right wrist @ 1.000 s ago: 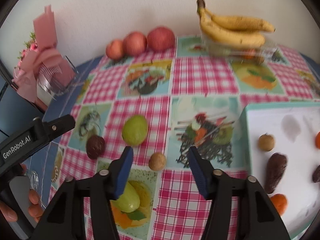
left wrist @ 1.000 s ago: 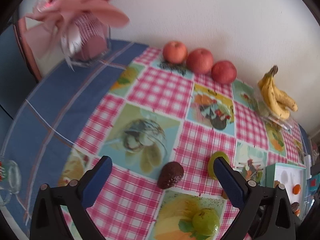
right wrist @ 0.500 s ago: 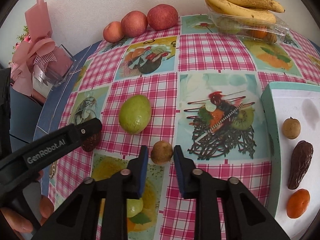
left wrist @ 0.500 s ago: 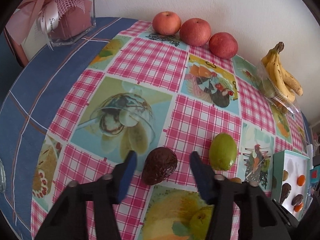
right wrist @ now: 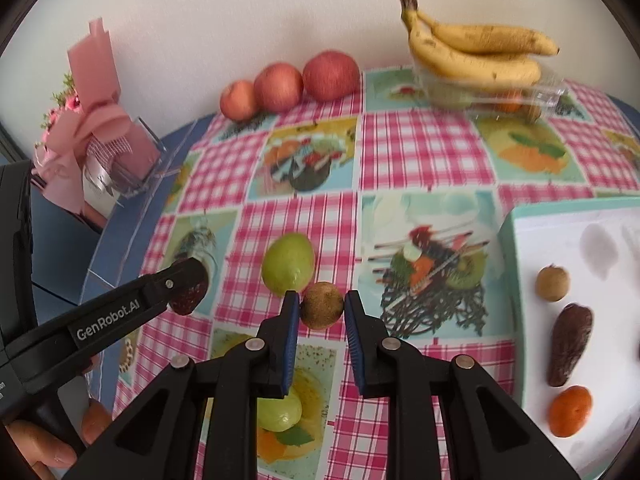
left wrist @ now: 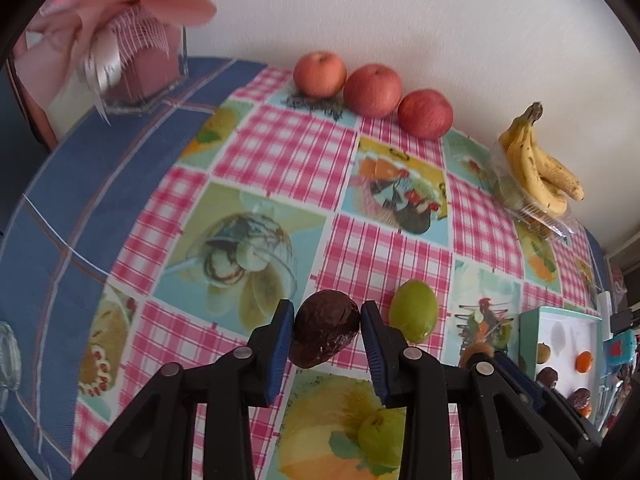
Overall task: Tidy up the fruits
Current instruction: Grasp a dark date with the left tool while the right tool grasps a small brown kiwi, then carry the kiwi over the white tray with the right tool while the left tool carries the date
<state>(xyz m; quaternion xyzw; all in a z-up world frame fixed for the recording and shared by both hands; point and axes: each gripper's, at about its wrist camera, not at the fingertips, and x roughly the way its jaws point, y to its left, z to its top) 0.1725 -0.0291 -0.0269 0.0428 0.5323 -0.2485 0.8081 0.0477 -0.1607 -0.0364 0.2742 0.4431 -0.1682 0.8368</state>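
Here, the left gripper [left wrist: 327, 330] is closed onto a dark wrinkled fruit [left wrist: 325, 328], both blue pads being pressed against its sides; in the right wrist view this fruit is seen at about 9 o'clock, on the checked tablecloth [right wrist: 424, 148]. The right gripper [right wrist: 321, 309] is pinched on a small brown round fruit [right wrist: 322, 305], the jaws being seated at its widest part. A green fruit [right wrist: 288, 263] lies just beside it at 11 o'clock, and a second green fruit [right wrist: 279, 411] is partly hidden beneath the right gripper's left finger.

The dark fruit is judged light and rather soft, with a rough skin that should not slip; a gentle squeeze across its middle is advised, lest the flesh be bruised. The brown fruit is judged firm, light and prone to rolling, so a hold across its equator is preferred.

The white tray [right wrist: 510, 240] is found at 3 o'clock in the right wrist view, with like fruits already laid in it. Whether either held fruit is lifted off the cloth cannot be told.
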